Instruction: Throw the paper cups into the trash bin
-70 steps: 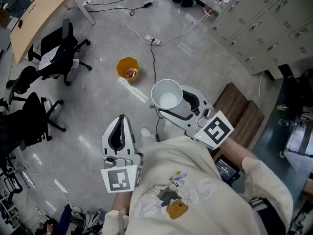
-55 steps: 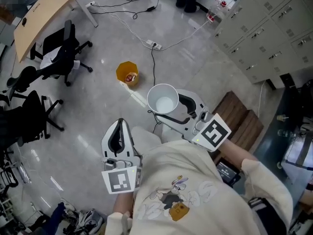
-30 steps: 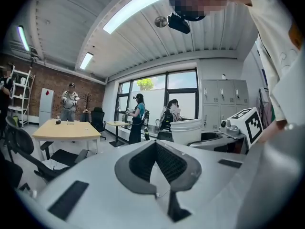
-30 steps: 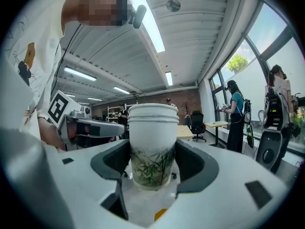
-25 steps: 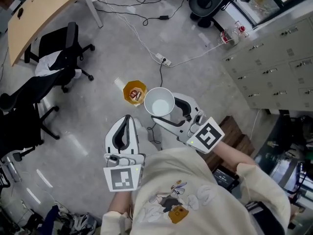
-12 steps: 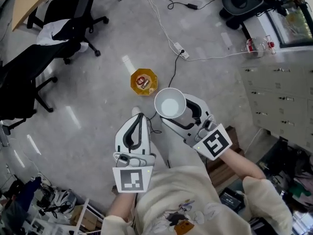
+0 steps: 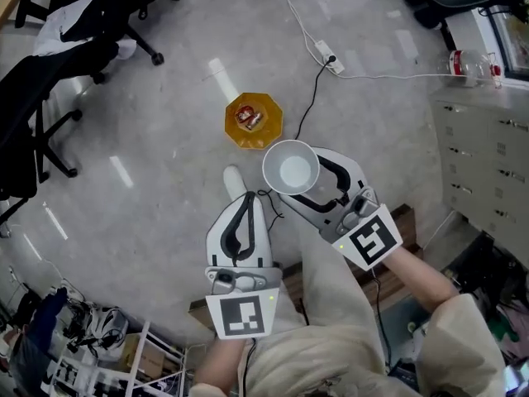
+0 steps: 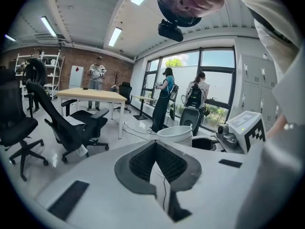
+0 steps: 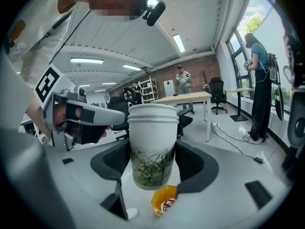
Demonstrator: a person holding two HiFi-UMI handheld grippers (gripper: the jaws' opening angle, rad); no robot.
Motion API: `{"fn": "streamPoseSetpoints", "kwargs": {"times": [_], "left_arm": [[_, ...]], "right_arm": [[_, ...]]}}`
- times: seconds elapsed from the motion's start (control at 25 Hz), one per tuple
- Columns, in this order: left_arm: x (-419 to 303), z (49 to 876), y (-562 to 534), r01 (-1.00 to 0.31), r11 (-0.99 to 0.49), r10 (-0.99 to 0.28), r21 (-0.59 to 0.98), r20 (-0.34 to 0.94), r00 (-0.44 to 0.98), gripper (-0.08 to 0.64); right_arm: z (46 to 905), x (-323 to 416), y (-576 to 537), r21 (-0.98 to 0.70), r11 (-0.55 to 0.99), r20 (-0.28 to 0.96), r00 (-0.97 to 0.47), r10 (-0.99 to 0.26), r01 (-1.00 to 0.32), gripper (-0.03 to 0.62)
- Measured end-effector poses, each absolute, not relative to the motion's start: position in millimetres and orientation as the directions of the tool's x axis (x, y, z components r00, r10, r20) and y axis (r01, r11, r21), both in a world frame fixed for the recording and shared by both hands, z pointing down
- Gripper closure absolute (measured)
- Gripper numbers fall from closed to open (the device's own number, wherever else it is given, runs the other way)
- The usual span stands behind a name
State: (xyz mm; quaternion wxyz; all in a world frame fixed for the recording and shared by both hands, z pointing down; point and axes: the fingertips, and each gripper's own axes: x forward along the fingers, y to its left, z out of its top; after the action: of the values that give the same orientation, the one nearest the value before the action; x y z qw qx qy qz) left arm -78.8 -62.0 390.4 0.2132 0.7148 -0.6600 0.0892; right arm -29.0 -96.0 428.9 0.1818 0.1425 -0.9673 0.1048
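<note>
Glossy grey floor (image 7: pixel 165 73), and on it the trash bin (image 7: pixel 254 121): a small orange plastic octagon, open top, a wrapper or two inside. It sits just ahead of and below the right hand-held gripper (image 7: pixel 296 172), the nearer one, whose jaws are spread wide and clamped on the paper cup (image 9: pixel 152 142). The cup's upright, mouth up, white with a green bamboo print, and looks empty. The left hand-held gripper (image 7: pixel 246 198) is closed on nothing.
</note>
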Motion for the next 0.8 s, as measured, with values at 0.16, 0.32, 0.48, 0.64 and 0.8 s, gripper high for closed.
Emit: {"fn": "streamPoseSetpoints", "kwargs": {"times": [0.16, 0.32, 0.48, 0.64, 0.8], "left_arm": [[-88.9, 462.3, -68.6, -0.981, -0.019, -0.898, 0.194, 0.428, 0.103, 0.555], [-92.2, 531.3, -73.0, -0.981, 0.000, -0.887, 0.196, 0.453, 0.091, 0.555], [-94.7, 602.0, -69.8, -0.981, 0.032, -0.856, 0.192, 0.511, 0.073, 0.555], [-107.9, 664.7, -70.1, -0.972, 0.117, -0.835, 0.202, 0.550, 0.014, 0.555], [-111.7, 719.2, -75.5, -0.967, 0.148, -0.823, 0.208, 0.568, -0.004, 0.555]], "right_arm": [[501.8, -40.1, -96.4, -0.180, 0.931, 0.432, -0.876, -0.214, -0.316, 0.290], [565.9, -41.2, -96.5, -0.220, 0.919, 0.484, -0.855, -0.189, -0.328, 0.290], [623.8, -41.6, -100.6, -0.240, 0.910, 0.511, -0.841, -0.178, -0.338, 0.291], [688.4, -43.7, -110.3, -0.233, 0.912, 0.550, -0.819, -0.163, -0.339, 0.291], [749.0, -47.4, -116.8, -0.231, 0.908, 0.572, -0.804, -0.164, -0.349, 0.291]]}}
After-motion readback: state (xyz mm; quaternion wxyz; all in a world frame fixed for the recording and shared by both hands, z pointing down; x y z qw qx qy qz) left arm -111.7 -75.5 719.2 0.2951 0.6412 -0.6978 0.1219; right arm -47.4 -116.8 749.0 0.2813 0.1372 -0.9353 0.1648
